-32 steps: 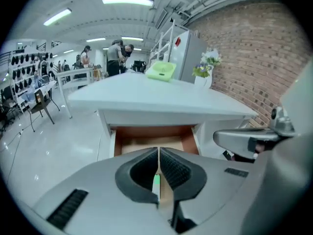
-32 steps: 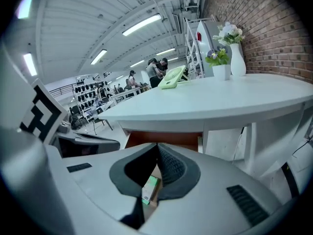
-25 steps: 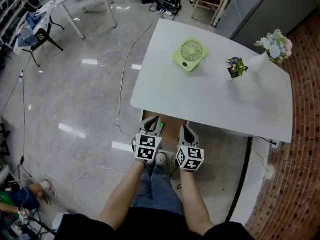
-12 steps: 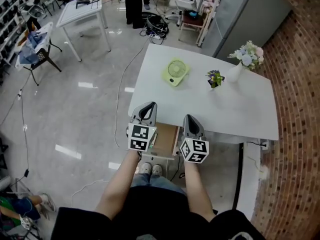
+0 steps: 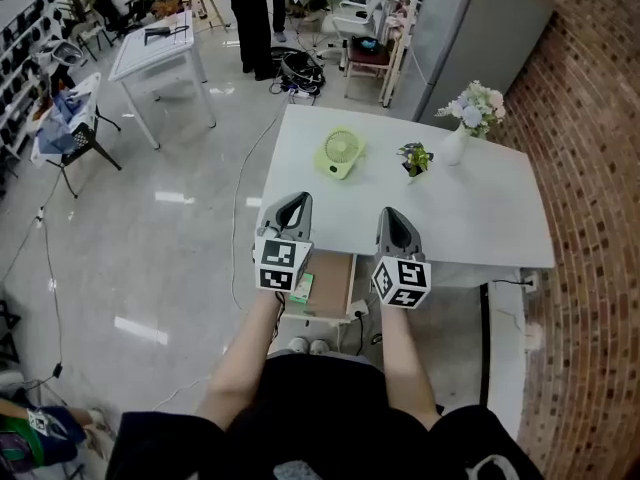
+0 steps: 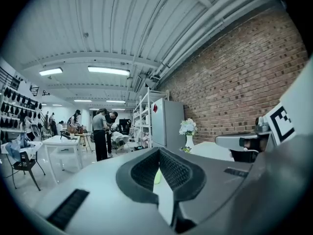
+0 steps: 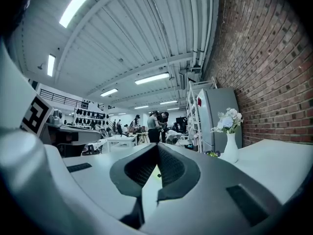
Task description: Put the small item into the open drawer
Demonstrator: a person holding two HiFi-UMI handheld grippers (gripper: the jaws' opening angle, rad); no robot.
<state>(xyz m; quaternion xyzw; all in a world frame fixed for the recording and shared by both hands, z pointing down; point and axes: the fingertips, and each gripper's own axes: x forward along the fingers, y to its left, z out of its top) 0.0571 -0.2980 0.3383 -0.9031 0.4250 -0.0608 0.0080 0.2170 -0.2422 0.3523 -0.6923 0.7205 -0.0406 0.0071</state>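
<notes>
The open drawer (image 5: 332, 282) juts out from under the white table's (image 5: 480, 218) near edge, showing a brown inside. A small green item (image 5: 301, 288) lies at the drawer's left side. My left gripper (image 5: 296, 204) hangs above the table's near edge, over the drawer's left part, shut and empty. My right gripper (image 5: 394, 220) hangs level beside it, also shut with nothing in it. In the left gripper view the left gripper (image 6: 159, 155) points level across the table; in the right gripper view the right gripper (image 7: 157, 151) does the same.
On the table stand a green fan (image 5: 339, 154), a small potted plant (image 5: 413, 158) and a white vase of flowers (image 5: 458, 138). A brick wall (image 5: 590, 168) runs along the right. People stand by a fridge (image 5: 470, 18) at the back. Cables lie on the floor (image 5: 240, 198).
Both grippers have risen together from below the table's edge to table height and now point level. The head camera has risen too, so the table looks smaller and farther.
</notes>
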